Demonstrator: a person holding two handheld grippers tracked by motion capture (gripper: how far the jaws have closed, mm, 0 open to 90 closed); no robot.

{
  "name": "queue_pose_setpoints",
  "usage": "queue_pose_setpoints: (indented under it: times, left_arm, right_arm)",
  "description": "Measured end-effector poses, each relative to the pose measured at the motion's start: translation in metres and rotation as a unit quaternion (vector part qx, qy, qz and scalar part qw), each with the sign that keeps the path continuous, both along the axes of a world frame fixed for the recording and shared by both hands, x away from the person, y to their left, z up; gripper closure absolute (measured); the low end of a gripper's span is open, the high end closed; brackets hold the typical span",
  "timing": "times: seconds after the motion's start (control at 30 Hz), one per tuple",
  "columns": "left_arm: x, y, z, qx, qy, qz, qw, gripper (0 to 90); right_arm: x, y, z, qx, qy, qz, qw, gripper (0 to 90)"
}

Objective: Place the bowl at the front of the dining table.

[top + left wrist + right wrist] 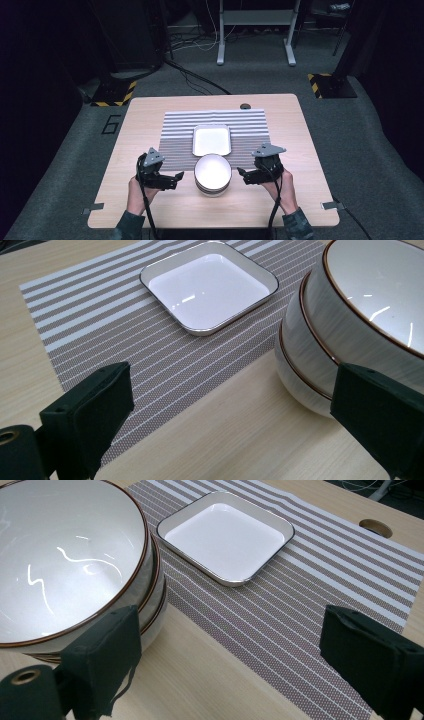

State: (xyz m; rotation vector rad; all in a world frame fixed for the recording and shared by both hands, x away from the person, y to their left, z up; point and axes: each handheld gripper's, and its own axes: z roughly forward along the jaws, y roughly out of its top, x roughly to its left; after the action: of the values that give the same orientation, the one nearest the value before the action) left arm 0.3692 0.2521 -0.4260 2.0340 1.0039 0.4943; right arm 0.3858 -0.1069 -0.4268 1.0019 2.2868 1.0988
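A stack of three white bowls with brown rims (213, 174) (350, 320) (70, 570) stands on the wooden table (280, 200) at the near edge of a striped placemat (175, 135) (125, 330) (310, 600). Behind it on the mat lies a white square dish (212, 139) (209, 285) (227, 535). My left gripper (177, 179) (235, 425) is open just left of the bowls, its jaws wide apart with nothing between them. My right gripper (242, 175) (230, 670) is open just right of the stack, also holding nothing.
A round cable hole (245, 106) (375, 528) sits at the table's far edge. Beyond the table are a white desk frame (255, 30), floor cables (195, 75) and yellow-black marked stand bases (115, 93).
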Motion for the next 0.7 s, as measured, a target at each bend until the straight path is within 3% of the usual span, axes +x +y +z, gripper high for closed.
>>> queue_pose_setpoints:
  times: [0.43, 0.47, 0.6, 0.67, 0.7]
  left_arm:
    - [0.004, -0.002, 0.013, -0.009, -0.009, -0.003, 0.9999, 3.1]
    - [0.004, -0.003, 0.016, -0.017, -0.011, -0.003, 0.9998, 3.1]
    - [0.001, -0.007, 0.022, -0.019, -0.020, -0.009, 0.9996, 3.4]
    - [0.004, -0.012, 0.024, -0.031, -0.017, -0.017, 0.9992, 3.4]
    - [0.004, -0.014, 0.024, -0.027, -0.017, -0.020, 0.9993, 3.4]
  right_arm:
    - [0.004, 0.014, 0.011, -0.005, -0.004, 0.019, 0.9998, 9.0]
    - [0.005, 0.018, 0.013, -0.005, -0.005, 0.026, 0.9996, 9.1]
    - [0.008, 0.027, 0.016, 0.002, -0.002, 0.036, 0.9994, 9.2]
    - [0.008, 0.032, 0.016, -0.006, -0.001, 0.043, 0.9991, 9.3]
    - [0.008, 0.034, 0.015, -0.009, 0.002, 0.043, 0.9990, 9.3]
